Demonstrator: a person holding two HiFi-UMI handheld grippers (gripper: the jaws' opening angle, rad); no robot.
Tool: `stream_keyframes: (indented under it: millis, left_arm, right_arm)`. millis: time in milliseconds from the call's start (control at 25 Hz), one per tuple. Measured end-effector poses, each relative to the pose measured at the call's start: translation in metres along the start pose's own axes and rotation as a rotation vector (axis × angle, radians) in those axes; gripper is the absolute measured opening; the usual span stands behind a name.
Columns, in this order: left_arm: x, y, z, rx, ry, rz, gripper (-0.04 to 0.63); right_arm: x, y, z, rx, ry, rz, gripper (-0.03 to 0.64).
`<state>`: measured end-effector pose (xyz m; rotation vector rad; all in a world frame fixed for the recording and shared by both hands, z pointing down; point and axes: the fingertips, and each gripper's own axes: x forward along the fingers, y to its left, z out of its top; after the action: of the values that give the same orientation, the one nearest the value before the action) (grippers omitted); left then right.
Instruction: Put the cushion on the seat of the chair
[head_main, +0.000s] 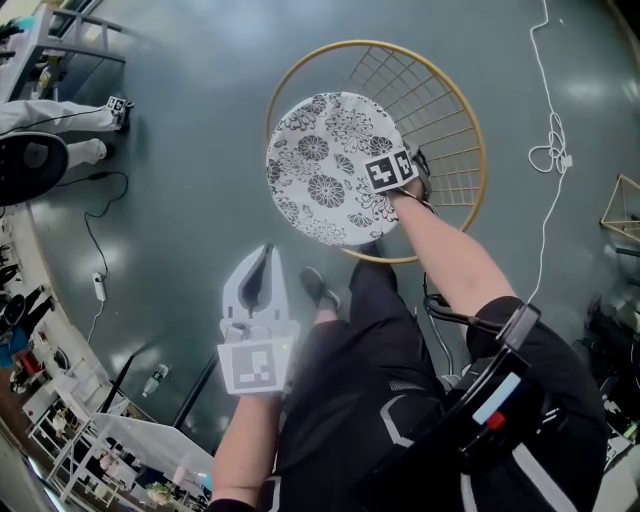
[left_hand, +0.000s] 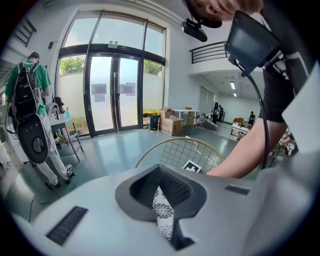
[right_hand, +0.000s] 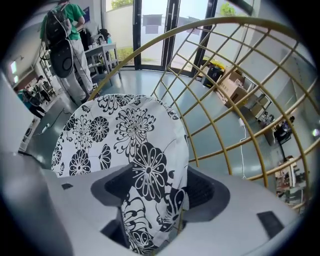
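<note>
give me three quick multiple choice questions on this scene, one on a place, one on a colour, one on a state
1. Where is the cushion? A on the floor; B on the chair; C on a shelf.
2. What colour is the chair's frame? A gold; B red; C blue.
3. How do the right gripper's jaws stand? A shut and empty; B apart, with the cushion's edge between them; C out of view.

Answers: 1 B, it lies inside the wire frame; 2 A, the rim and wires are gold; 3 B, the right gripper view shows the pads wide apart either side of the fabric.
</note>
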<state>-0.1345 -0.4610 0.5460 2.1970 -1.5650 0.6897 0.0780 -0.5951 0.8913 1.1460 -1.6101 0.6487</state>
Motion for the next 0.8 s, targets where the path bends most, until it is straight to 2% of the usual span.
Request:
stream_keyframes:
  millis: [360, 520, 800]
  left_arm:
    - [0.026, 0.008, 0.003, -0.038, -0.013, 0.01, 0.009]
    - [0.052, 0.013, -0.01, -0.086, 0.005, 0.006, 0.009]
    - [0.102, 0.012, -0.015, -0.053, 0.008, -0.024, 0.009]
  right_arm:
    - [-0.019, -0.002, 0.012, -0.025, -0.064, -0.019, 0.354]
    - [-0.035, -0.003, 0.022, -0.028, -0.145, -0.045, 0.354]
    - [-0.045, 0.002, 0.029, -0.026, -0.199, 0.002, 0.345]
